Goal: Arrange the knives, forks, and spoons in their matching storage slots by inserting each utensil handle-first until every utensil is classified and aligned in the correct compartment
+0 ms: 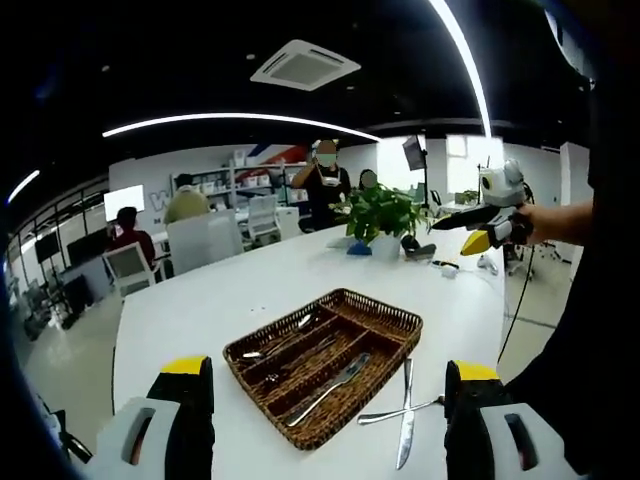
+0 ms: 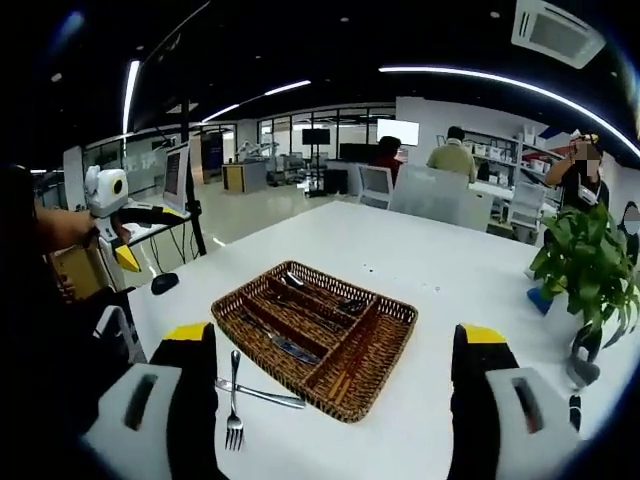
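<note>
With both grippers' jaws spread wide and empty, I judged sorting half done: the fork (image 2: 234,405) and knife (image 2: 262,394) beside the basket (image 2: 385,350) needed picking up.

A: What sort of room is it?

B: An open office with a black ceiling (image 1: 200,40). Long curved light strips (image 1: 240,120) run across it, and a square air-conditioning unit (image 1: 304,65) is set into it.

A: And the furniture?

B: A big white surface (image 2: 430,270) with rounded corners, a potted plant (image 1: 383,215) standing on it. White chairs (image 1: 128,268) stand nearby, and shelves (image 1: 240,185) line the white far wall.

A: Anyone around?

B: A few people (image 2: 452,155) sit or stand by the far desks. The floor (image 2: 250,215) is pale and glossy, and glass partitions (image 2: 300,135) close the far side.
</note>
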`<state>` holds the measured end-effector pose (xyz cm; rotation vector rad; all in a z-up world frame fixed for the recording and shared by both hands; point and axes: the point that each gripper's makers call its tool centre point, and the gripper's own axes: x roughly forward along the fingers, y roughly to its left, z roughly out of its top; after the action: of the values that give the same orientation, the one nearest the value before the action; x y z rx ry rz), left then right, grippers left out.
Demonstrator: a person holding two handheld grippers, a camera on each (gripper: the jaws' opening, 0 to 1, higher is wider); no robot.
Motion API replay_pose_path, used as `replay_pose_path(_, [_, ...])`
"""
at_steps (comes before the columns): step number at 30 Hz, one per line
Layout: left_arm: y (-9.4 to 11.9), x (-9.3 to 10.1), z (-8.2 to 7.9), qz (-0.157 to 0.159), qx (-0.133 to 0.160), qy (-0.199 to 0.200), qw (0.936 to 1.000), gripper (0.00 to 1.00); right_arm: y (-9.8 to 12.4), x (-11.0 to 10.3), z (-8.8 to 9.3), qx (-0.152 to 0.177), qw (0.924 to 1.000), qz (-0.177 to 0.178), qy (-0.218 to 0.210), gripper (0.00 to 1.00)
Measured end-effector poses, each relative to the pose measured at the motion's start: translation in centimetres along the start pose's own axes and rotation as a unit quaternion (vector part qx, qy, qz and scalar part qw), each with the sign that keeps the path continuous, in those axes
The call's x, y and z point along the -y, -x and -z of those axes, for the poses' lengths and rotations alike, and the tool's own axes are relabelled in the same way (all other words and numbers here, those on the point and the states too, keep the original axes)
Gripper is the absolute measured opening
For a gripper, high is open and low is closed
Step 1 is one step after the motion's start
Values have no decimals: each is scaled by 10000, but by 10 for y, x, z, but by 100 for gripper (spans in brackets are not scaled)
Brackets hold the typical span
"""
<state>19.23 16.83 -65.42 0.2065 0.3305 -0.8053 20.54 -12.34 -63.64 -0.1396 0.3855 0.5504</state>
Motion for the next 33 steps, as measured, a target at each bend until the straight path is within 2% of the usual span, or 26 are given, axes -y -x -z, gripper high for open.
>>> replay_pose_path(9, [0, 7, -7, 159, -37, -110, 9998, 100, 9, 2, -5, 97, 9999, 69, -30, 99])
replay_pose_path(14, [-2, 6, -8, 247, -79, -202, 9995, 100, 12, 4, -3, 131, 9997, 187, -82, 99])
replay_pose_path(23, [-7, 15, -12, 415, -103, -353, 9985, 100, 24, 11, 1, 126, 9993, 325, -148, 99])
replay_pose_path(33, [-10, 12, -15, 451, -118, -398, 9981, 100, 26, 15, -1, 176, 9988, 420, -203, 99])
